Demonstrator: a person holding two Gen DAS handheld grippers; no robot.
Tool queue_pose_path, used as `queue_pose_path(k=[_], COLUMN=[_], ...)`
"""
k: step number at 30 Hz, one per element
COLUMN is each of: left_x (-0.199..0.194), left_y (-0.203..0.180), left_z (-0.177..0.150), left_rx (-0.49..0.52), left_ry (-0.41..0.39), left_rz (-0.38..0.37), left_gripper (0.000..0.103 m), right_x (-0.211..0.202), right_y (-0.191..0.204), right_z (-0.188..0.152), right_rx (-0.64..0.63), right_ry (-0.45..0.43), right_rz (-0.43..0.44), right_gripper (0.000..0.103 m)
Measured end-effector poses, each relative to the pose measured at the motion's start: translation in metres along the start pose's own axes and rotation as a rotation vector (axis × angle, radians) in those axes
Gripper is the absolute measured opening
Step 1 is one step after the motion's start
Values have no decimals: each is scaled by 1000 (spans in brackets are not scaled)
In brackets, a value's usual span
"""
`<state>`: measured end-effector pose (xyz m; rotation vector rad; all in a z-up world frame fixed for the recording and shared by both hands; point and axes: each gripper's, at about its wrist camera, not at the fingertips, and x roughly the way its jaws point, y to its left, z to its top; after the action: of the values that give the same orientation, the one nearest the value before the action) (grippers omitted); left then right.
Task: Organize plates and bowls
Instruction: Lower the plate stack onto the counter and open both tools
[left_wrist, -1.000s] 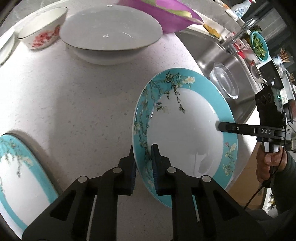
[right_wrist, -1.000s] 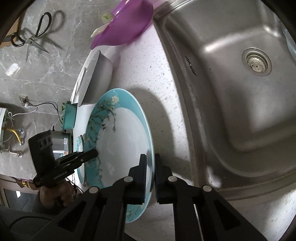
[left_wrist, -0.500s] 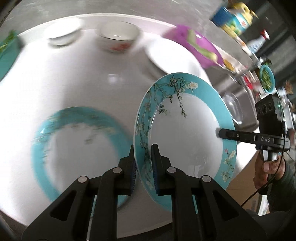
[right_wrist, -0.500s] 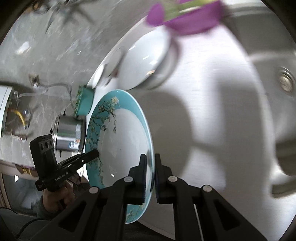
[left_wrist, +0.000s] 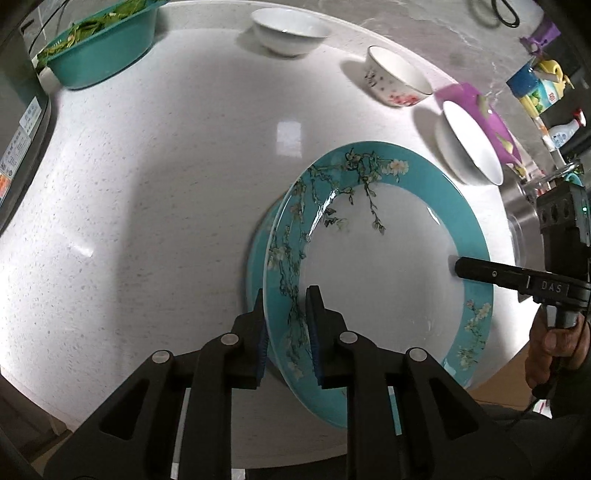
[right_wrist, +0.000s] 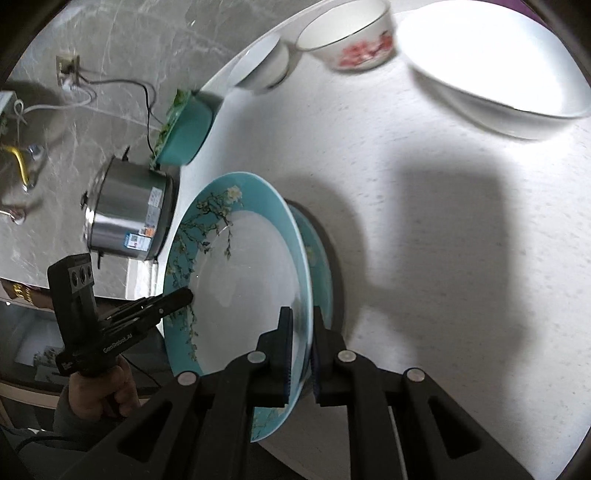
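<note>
A teal-rimmed plate with a blossom pattern (left_wrist: 369, 258) (right_wrist: 243, 288) is held by both grippers, tilted just over a matching second plate (left_wrist: 255, 266) (right_wrist: 317, 266) that lies on the white counter. My left gripper (left_wrist: 286, 325) has the near rim between its pads; its jaws are opening a little while the pads still touch the rim. My right gripper (right_wrist: 301, 339) is shut on the opposite rim and shows in the left wrist view as a black finger (left_wrist: 458, 266). I cannot tell whether the two plates touch.
Along the far side stand a small white bowl (left_wrist: 291, 31), a red-flowered bowl (left_wrist: 395, 77) and a large white bowl (left_wrist: 469, 144) in front of a purple dish (left_wrist: 480, 110). A teal basin of greens (left_wrist: 99, 48) and a steel cooker (right_wrist: 129, 218) stand at the left. The counter edge runs close below the plates.
Both grippers have carried the plate across the counter, away from the sink, until it covers most of the second teal plate. The left jaws stand slightly wider.
</note>
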<state>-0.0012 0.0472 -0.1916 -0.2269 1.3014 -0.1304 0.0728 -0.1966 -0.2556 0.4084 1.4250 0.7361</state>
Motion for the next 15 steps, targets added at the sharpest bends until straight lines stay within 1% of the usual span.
queue_pose_path(k=[2,3,5,8,15], left_x=[4,5,12,23,33], left_y=[6,13,13,14,10], left_z=[-2,-4,0,2,4], left_rx=[9,12,26,44,77], left_ry=[6,11,15,24,7], left_rz=[7,7,16,23,44], left_gripper=[18,18,19,21,22], right_x=[6,10,14,20,26], right_y=[4,6,10,16,33], right_z=[-1,-1,-2,-4,-5], right_rx=[-2,-9,-15,-51,-140], right_ry=[6,7,7,3,-25], right_rz=[-15,-38,-63,-135,-242], right_gripper=[12,12,12,12,15])
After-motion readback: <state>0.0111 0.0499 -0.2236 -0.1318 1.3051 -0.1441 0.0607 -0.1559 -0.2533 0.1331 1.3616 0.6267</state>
